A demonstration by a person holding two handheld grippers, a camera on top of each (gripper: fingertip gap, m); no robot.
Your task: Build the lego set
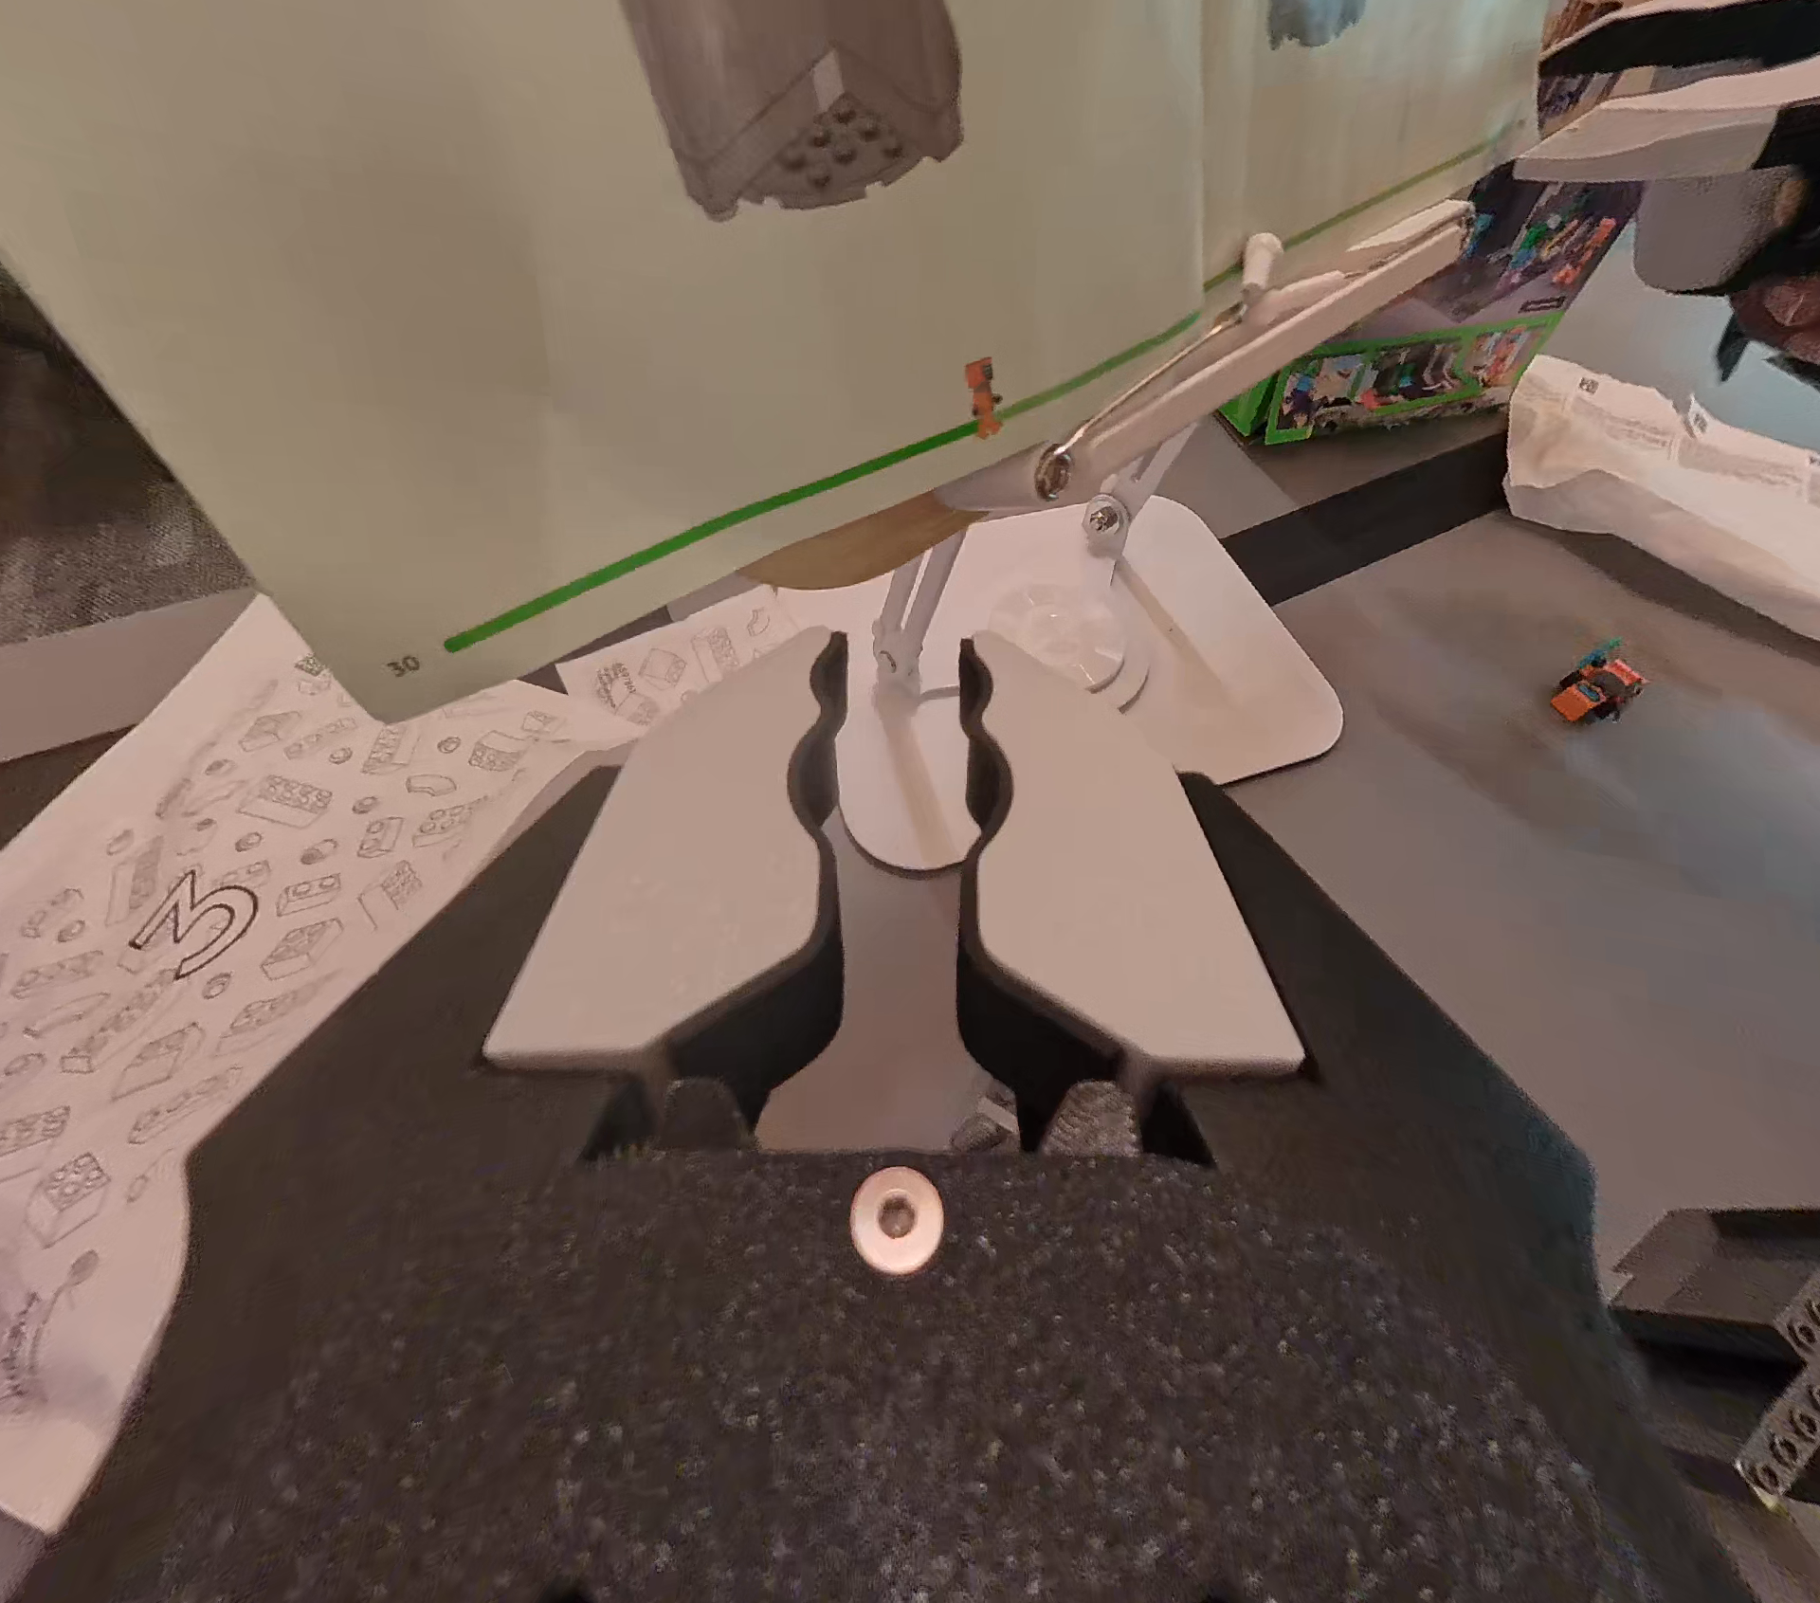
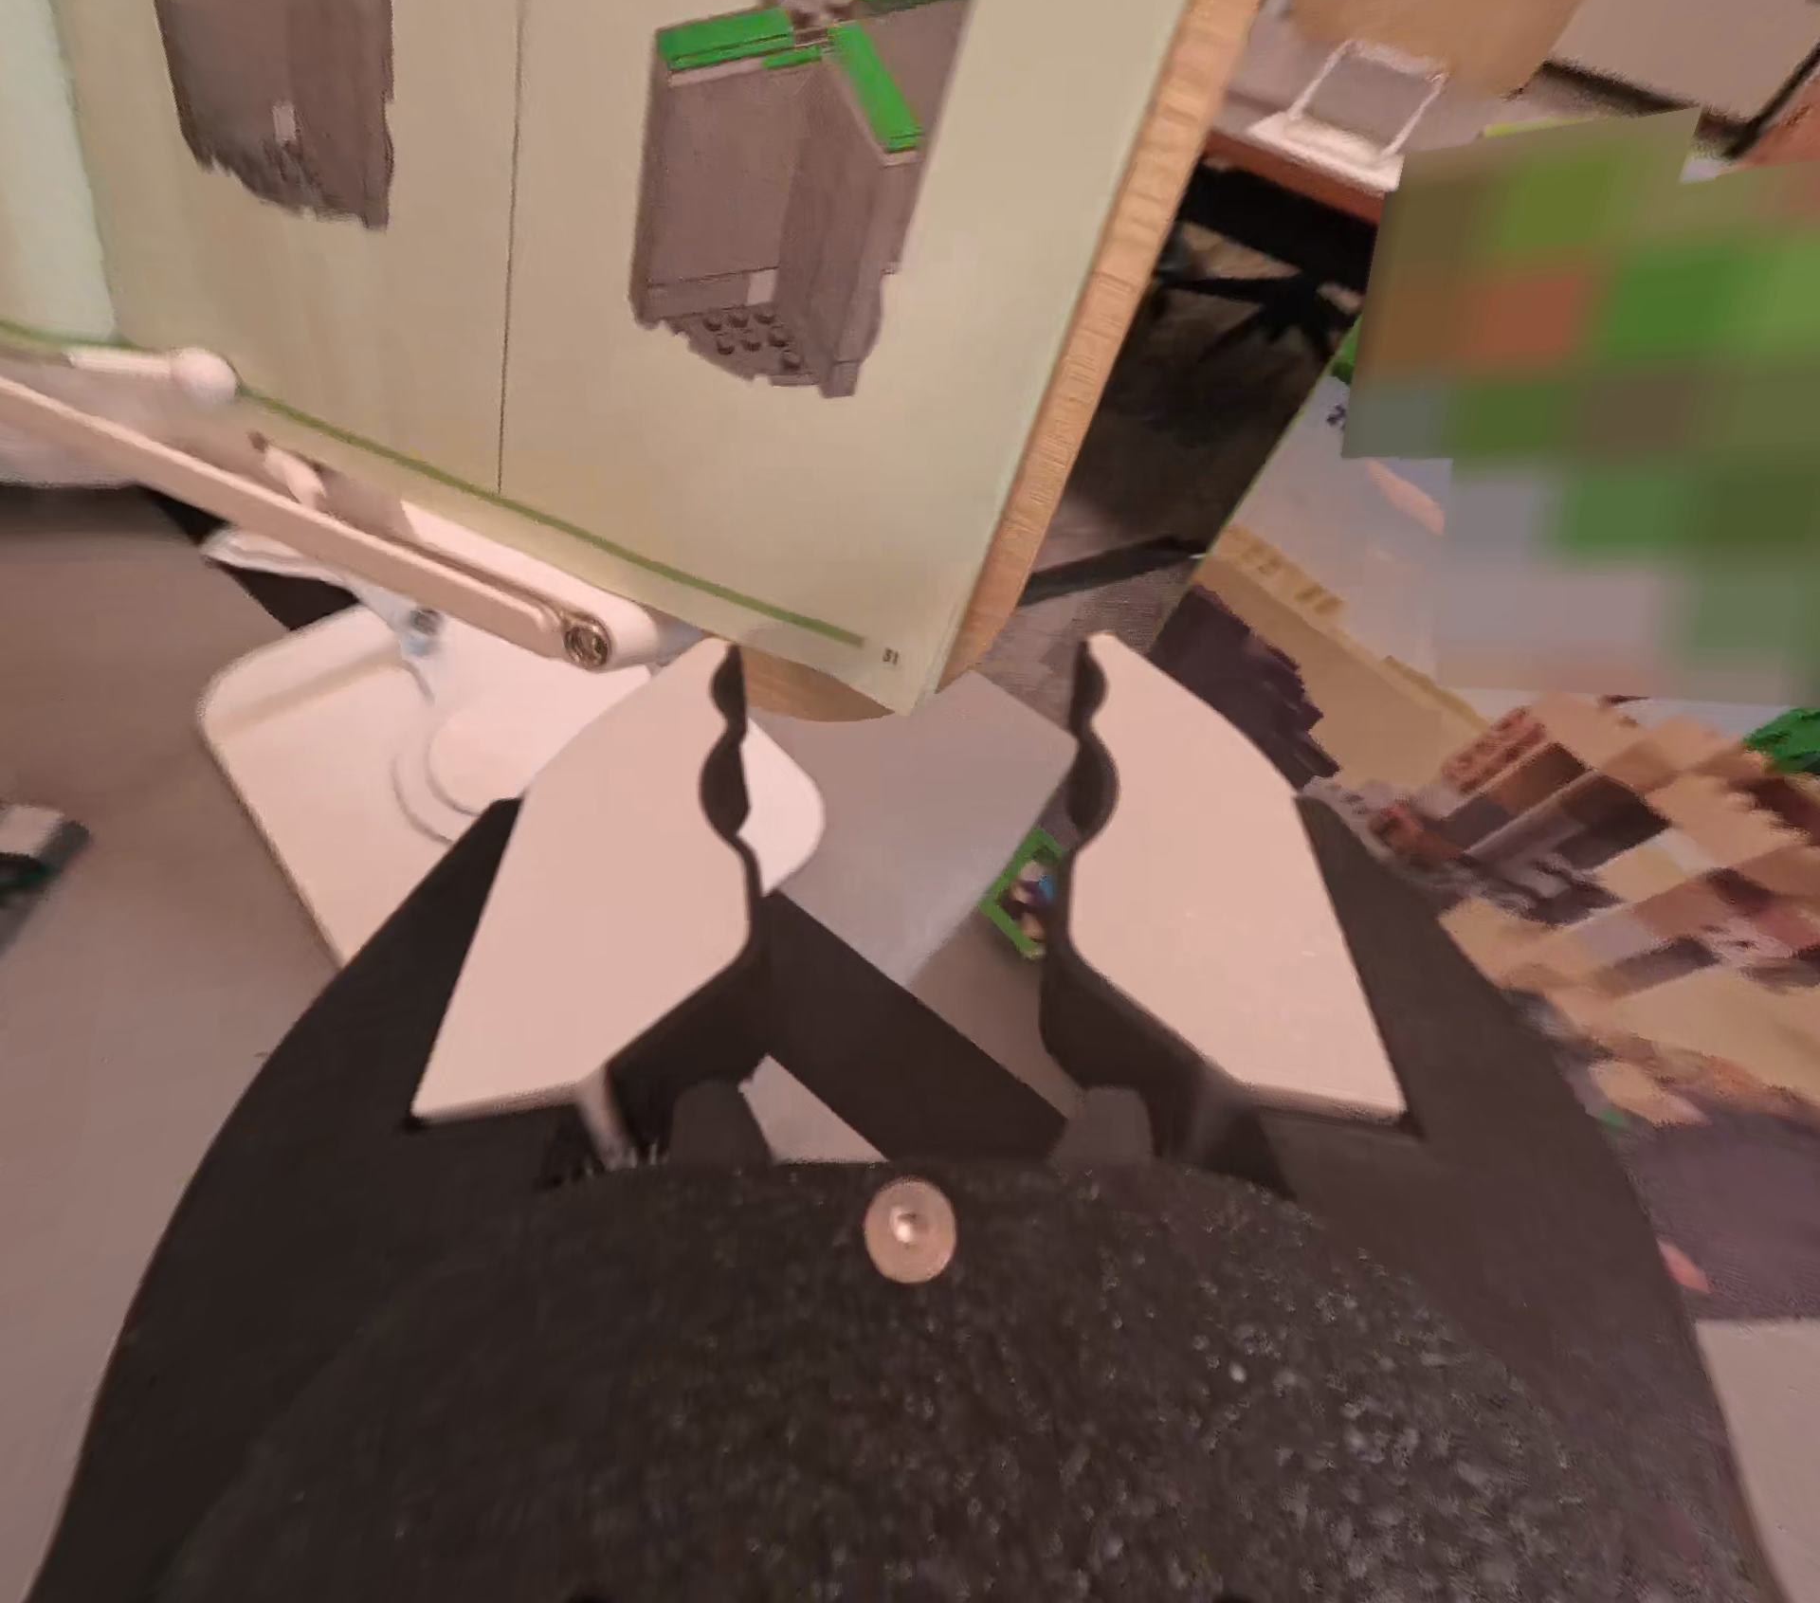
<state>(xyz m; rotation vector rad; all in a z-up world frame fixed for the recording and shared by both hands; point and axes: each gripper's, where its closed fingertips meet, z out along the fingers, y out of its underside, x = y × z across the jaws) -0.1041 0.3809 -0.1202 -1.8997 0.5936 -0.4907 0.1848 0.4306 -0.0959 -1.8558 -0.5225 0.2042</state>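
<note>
The pale green instruction booklet (image 1: 492,226) stands open on a white stand (image 1: 1231,669), showing drawings of a grey block build. It also shows in the right wrist view (image 2: 739,226), with a drawing of grey and green blocks. My left gripper (image 1: 901,659) is open and empty, its tips just below the booklet's lower edge. My right gripper (image 2: 906,659) is open wider and empty, near the booklet's lower right corner. A small orange and black lego piece (image 1: 1595,684) lies on the grey table to the right. The other gripper (image 1: 1674,108) shows at the upper right.
A white paper bag printed with brick outlines (image 1: 197,916) lies at the left. A crumpled white bag (image 1: 1674,492) lies at the right. The green lego box (image 1: 1398,364) stands behind the stand and also fills the right wrist view's right (image 2: 1477,916). Dark grey lego parts (image 1: 1733,1319) sit lower right. My hands' fingertips stand some 30 cm from each other.
</note>
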